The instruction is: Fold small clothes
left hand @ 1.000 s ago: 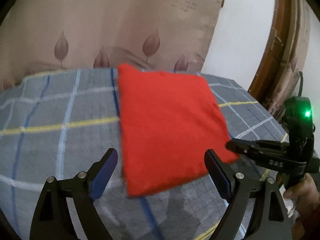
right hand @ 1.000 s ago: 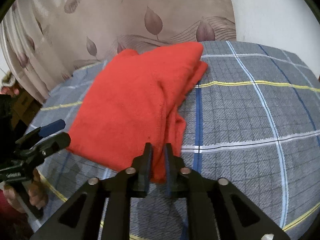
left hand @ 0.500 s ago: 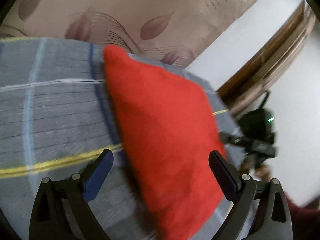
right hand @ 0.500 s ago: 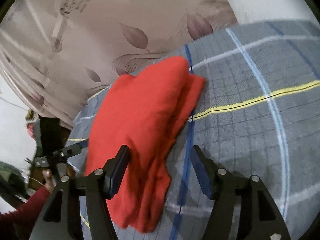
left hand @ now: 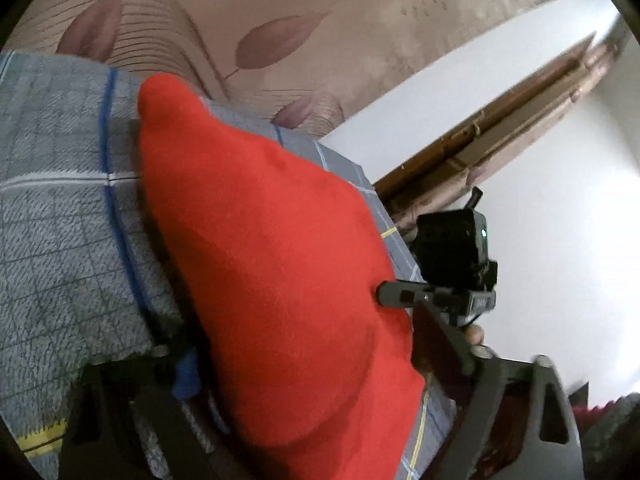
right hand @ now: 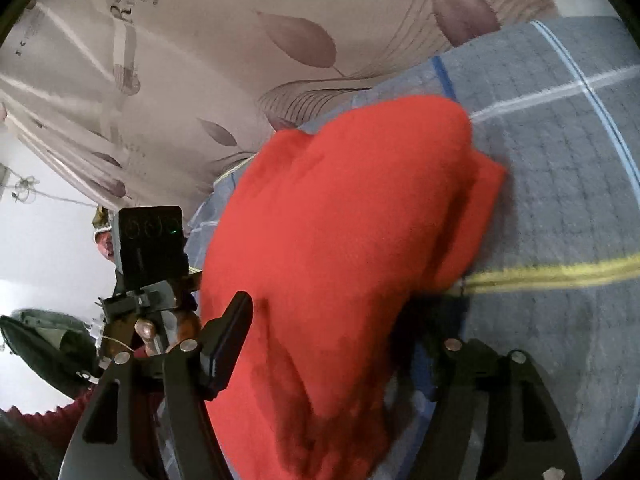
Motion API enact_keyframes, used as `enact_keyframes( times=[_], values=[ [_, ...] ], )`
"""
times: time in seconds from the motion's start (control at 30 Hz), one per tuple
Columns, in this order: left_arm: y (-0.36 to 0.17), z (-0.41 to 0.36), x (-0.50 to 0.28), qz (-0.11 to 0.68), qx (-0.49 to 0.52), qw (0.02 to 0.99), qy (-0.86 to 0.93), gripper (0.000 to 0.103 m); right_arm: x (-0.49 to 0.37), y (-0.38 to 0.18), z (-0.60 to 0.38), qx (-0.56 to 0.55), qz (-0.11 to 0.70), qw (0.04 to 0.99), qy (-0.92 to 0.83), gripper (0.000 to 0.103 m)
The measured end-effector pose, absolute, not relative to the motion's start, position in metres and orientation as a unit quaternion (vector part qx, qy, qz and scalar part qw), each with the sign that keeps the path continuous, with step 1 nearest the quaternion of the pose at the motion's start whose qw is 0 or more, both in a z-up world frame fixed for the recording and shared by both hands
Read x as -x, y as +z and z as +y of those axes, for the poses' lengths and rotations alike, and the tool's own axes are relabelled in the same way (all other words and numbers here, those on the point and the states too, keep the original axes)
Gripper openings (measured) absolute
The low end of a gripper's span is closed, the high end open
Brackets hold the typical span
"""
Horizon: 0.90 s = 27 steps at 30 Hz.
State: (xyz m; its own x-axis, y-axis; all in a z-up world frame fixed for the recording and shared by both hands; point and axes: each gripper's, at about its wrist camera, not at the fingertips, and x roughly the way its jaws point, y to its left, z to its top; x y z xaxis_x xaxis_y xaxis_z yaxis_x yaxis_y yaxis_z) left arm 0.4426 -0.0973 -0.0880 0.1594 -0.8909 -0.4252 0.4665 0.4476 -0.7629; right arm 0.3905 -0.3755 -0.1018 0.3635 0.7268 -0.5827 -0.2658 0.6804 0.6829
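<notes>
The folded red cloth (left hand: 280, 264) is lying on the plaid-covered bench (left hand: 52, 240), spreading between both sets of jaws. The left gripper (left hand: 320, 392) and right gripper (right hand: 340, 344) are standing apart around its near edges, seemingly without pinching it.

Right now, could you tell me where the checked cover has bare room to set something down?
Bare grey checked bedcover lies left of the folded red fleece garment, and more beyond its far edge near the yellow stripe. Around the garment's near end both grippers crowd in.
</notes>
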Motion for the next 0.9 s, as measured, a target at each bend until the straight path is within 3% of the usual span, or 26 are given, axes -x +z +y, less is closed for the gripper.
enact_keyframes(
  times=[0.03,0.07,0.27,0.47,0.6,0.9],
  values=[
    [-0.091,-0.095,-0.446,0.454,0.240,0.724,-0.461,0.063,-0.391,-0.101,-0.373,-0.241,0.467,0.791,0.313,0.068],
    [-0.093,-0.095,-0.449,0.462,0.244,0.723,-0.452,0.059,-0.392,-0.102,-0.372,-0.241,0.469,0.791,0.310,0.065],
    [-0.093,-0.102,-0.446,0.471,0.228,0.732,-0.437,0.053,-0.392,-0.111,-0.374,-0.280,0.480,0.778,0.295,0.044],
    [-0.089,-0.114,-0.441,0.473,0.195,0.761,-0.398,0.038,-0.392,-0.116,-0.371,-0.304,0.485,0.768,0.287,0.027],
    [-0.074,-0.124,-0.427,0.464,0.151,0.796,-0.359,0.032,-0.385,-0.103,-0.364,-0.297,0.483,0.779,0.267,0.024],
    [-0.029,-0.119,-0.375,0.423,0.052,0.851,-0.307,0.031,-0.352,-0.062,-0.331,-0.299,0.474,0.786,0.262,0.024]
  ],
)
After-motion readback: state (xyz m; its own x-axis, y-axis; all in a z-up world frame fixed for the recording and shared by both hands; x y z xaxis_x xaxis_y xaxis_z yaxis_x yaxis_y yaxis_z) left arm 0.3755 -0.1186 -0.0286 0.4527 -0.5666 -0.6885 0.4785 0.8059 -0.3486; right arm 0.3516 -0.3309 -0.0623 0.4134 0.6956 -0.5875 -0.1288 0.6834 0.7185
